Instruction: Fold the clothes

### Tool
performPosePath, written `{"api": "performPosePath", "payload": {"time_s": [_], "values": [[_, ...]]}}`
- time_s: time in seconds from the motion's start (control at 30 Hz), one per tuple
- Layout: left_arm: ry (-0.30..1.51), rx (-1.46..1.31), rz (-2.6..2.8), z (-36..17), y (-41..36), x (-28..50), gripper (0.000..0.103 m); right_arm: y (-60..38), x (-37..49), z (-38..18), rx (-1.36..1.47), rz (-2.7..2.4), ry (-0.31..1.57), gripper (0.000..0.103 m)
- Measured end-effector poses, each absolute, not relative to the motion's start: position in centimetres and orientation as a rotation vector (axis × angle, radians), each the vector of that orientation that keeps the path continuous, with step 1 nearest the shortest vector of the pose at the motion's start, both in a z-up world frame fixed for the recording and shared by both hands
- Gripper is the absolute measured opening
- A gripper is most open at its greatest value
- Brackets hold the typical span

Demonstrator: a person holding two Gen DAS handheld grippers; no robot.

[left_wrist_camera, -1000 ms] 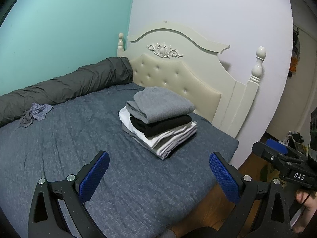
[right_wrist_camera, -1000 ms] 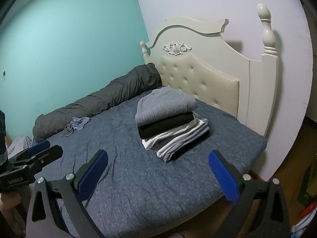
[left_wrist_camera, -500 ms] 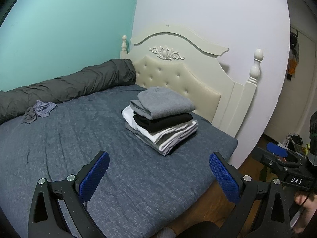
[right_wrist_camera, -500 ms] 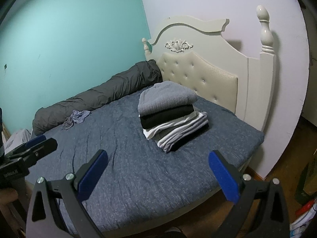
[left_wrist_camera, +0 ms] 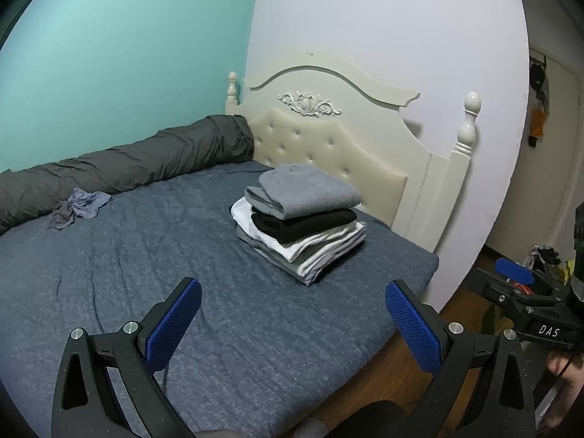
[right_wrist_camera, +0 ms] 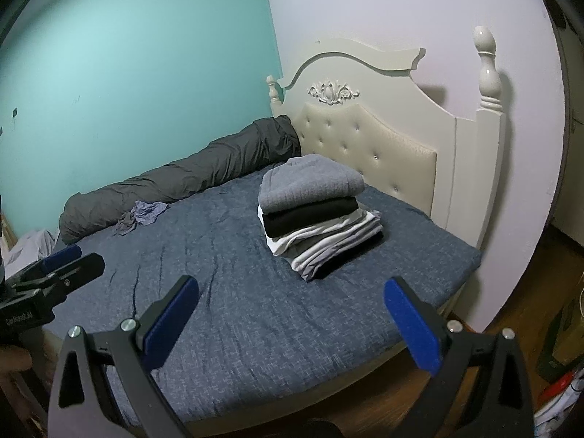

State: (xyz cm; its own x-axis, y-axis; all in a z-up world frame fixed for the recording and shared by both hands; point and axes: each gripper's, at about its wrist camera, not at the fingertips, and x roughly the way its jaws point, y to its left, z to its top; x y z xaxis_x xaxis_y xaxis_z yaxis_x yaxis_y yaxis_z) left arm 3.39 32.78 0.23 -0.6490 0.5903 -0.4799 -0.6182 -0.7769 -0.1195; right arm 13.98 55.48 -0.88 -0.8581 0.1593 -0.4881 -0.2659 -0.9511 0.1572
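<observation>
Grippers idle: left gripper [left_wrist_camera: 294,323] and right gripper [right_wrist_camera: 290,319] gape wide, empty.
We judge crumpled garment [left_wrist_camera: 82,207], far ahead-left, soft, light; pinch its edge.

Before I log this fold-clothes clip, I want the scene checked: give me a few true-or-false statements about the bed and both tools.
1. Both tools, left tool and right tool, are open and hold nothing. True.
2. The folded stack has a white garment on top. False: a grey one tops it.
3. A crumpled cloth lies unfolded beside the dark roll. True.
4. The stack sits on the floor. False: it rests on the bed, near the headboard.
</observation>
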Motion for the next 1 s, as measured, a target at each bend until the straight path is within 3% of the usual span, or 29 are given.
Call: {"api": "performPosePath", "payload": {"time_s": [1.0], "values": [[0.077, -0.665, 2.367, -0.4, 31.8, 4.2, 0.103, 54.7, 14.0, -2.1, -0.734, 2.809, 0.352, 0.102]]}}
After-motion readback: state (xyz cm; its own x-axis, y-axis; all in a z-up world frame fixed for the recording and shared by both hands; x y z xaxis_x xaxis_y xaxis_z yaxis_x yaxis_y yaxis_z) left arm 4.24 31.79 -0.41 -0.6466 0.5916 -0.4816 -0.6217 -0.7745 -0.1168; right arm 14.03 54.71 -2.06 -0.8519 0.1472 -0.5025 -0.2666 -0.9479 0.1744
